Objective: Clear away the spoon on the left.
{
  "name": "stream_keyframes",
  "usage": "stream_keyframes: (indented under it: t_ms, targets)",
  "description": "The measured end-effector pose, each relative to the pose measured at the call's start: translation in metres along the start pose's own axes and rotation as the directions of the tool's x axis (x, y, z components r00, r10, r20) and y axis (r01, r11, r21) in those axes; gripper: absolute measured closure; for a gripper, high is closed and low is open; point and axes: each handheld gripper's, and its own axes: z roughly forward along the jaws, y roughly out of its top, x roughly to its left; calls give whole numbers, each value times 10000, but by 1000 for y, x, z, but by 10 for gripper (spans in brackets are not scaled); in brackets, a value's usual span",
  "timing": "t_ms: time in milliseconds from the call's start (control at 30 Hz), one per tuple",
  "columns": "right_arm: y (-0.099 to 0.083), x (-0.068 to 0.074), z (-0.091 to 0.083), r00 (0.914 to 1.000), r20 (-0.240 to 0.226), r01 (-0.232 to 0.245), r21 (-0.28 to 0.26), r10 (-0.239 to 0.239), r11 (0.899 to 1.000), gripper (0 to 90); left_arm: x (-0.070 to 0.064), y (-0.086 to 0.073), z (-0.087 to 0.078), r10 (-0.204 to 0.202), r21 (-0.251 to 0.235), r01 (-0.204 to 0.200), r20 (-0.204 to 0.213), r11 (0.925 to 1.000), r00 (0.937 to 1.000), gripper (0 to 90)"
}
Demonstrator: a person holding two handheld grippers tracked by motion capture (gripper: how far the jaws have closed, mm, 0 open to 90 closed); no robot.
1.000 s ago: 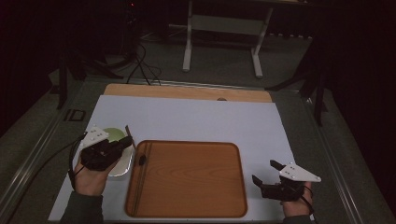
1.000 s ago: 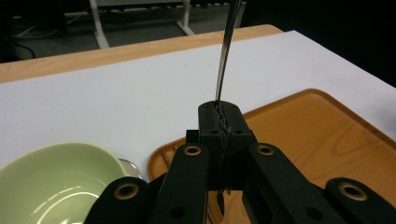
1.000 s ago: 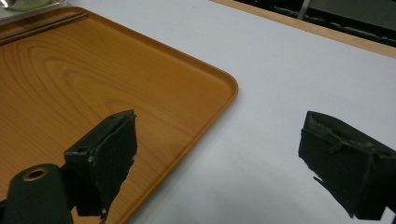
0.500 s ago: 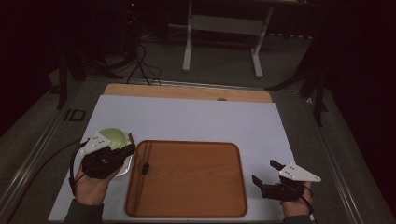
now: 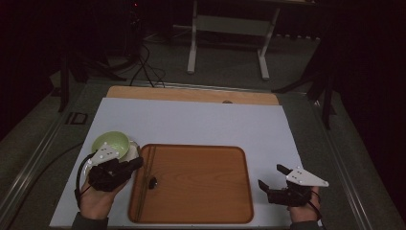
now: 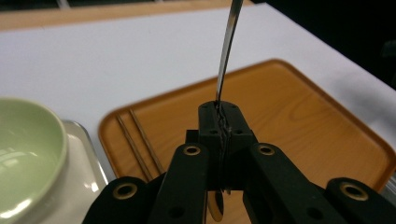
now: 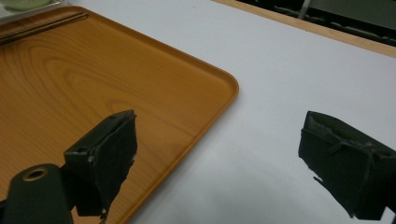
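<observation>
We log the left gripper (image 5: 135, 163) at the table's near-left edge, held in the person's left hand (image 5: 98, 199), forearm entering from the bottom of the high view. Gripper points fwd-right, tips at the left rim of the wooden tray (image 5: 191, 218). In the left gripper view its jaws stand pressed together on a thin metal utensil (image 6: 227, 51): a slim, shiny, slightly curved shaft rising up out of the jaws and out of frame at top; its lower end shows blurred below the jaws. We can't tell whether it is a spoon or sth else. The utensil is over the tray's left part, above the wood surface.

Right gripper (image 5: 270, 178) sits near the table's near-right corner, just right of the tray, held low in the right hand (image 5: 301, 211). Right gripper view: jaws wide apart, nothing between them, white table cover (image 7: 289, 70) beneath.

Other items: two chopsticks (image 6: 140, 144) lie side by side along the tray's left edge, approx. parallel to the rim. A small dark object (image 5: 152, 182) lies on the tray near them; too small to ID. A pale green bowl (image 5: 111, 143) rests on a small metal tray (image 6: 84, 172), just left of the wooden tray, w/ the left gripper partly over it.
</observation>
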Motion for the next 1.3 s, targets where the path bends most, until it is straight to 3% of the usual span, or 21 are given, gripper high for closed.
stream_keyframes:
  t_ms: [133, 167, 267, 333, 467, 533, 600, 933, 967, 1000, 1067, 1267, 1300]
  targets:
    - [0, 0, 0, 10000, 11, -16, 1, 16, 10000, 109, 3, -6, 7, -240, 331, 224, 495, 9992, 9985, 892]
    - [0, 0, 0, 10000, 4, -2, 7, 2, 10000, 109, 6, -10, 17, -476, 656, 408, 1057, 9970, 9933, 892]
    - [0, 0, 0, 10000, -21, 26, -2, -26, 10000, 109, 10, -14, 30, -914, 1048, 762, 1488, 9916, 9846, 893]
    - [0, 0, 0, 10000, -19, 30, -18, -30, 10000, 109, 11, -14, 33, -946, 1110, 783, 1502, 9907, 9841, 889]
    - [0, 0, 0, 10000, -19, 19, 9, -19, 10000, 109, 14, -12, 55, -833, 1694, 643, 1080, 9835, 9906, 868]
    - [0, 0, 0, 10000, -27, 29, 3, -29, 10000, 109, 13, -13, 59, -782, 1783, 593, 1010, 9822, 9918, 861]
    - [0, 0, 0, 10000, -13, -9, 17, 9, 10000, 109, 13, -16, 73, -747, 2142, 549, 854, 9752, 9935, 846]
    - [0, 0, 0, 10000, -48, 15, 5, -15, 10000, 109, 20, -20, 90, -1221, 2589, 932, 976, 9614, 9877, 826]
    - [0, 0, 0, 10000, -48, 11, 8, -11, 10000, 109, 22, -22, 95, -1338, 2808, 1038, 898, 9542, 9869, 823]
    - [0, 0, 0, 10000, -43, 6, 12, -6, 10000, 109, 22, -22, 95, -1338, 2808, 1038, 898, 9542, 9869, 823]
    - [0, -1, 0, 10000, -39, 10, 16, -10, 10000, 109, 24, -24, 101, -1380, 3050, 1101, 714, 9460, 9879, 826]
    - [0, 0, 0, 10000, -53, 18, 23, -18, 10000, 109, 26, -24, 110, -1567, 3198, 1280, 658, 9388, 9854, 816]
    - [0, 0, 0, 10000, -50, 12, 26, -12, 10000, 109, 27, -25, 113, -1614, 3340, 1346, 537, 9329, 9854, 816]
